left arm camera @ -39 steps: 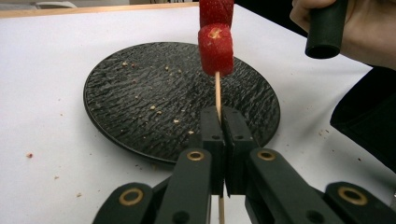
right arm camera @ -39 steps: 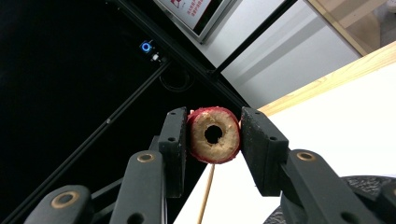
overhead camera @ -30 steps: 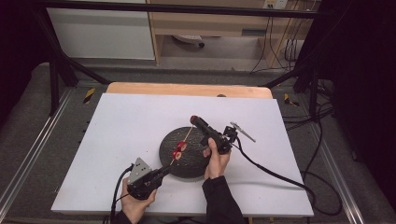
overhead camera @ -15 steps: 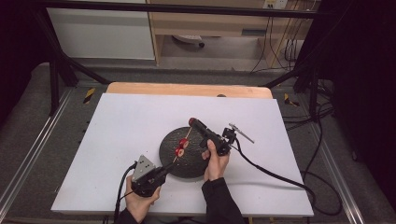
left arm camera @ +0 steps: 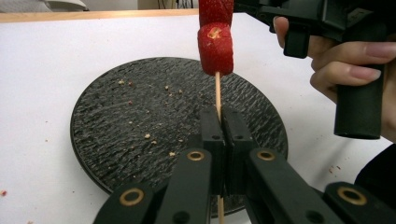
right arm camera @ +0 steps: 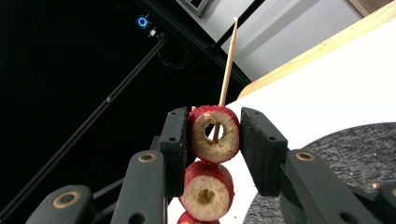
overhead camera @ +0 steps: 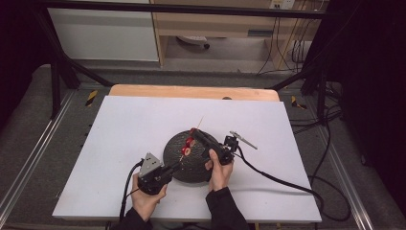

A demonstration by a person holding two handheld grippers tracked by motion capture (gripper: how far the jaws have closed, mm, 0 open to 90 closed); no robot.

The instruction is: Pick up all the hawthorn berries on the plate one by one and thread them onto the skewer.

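A thin wooden skewer [left arm camera: 217, 88] stands over a round black plate [overhead camera: 201, 165], and my left gripper [left arm camera: 218, 126] is shut on its lower end. Red fruit pieces [overhead camera: 187, 146] are threaded on it. In the right gripper view the top piece [right arm camera: 215, 134], a red ring with a pale core, sits between the pads of my right gripper [right arm camera: 215, 136], which is shut on it. A second piece [right arm camera: 205, 190] hangs just below, and the skewer's tip [right arm camera: 229, 56] pokes out above. Seen from above, the right gripper [overhead camera: 195, 134] reaches in from the right and the left gripper [overhead camera: 178, 166] from the front left.
The plate [left arm camera: 130, 121] carries scattered crumbs and lies mid-table on a white sheet [overhead camera: 134, 124]. A wooden table edge [overhead camera: 191, 91] runs along the back. Black cables [overhead camera: 277, 179] trail from both grippers. Dark frame bars and floor surround the table.
My right gripper has slid a little down the skewer toward the person with the top piece, so more of the skewer's tip shows beyond it. The left gripper has barely shifted.
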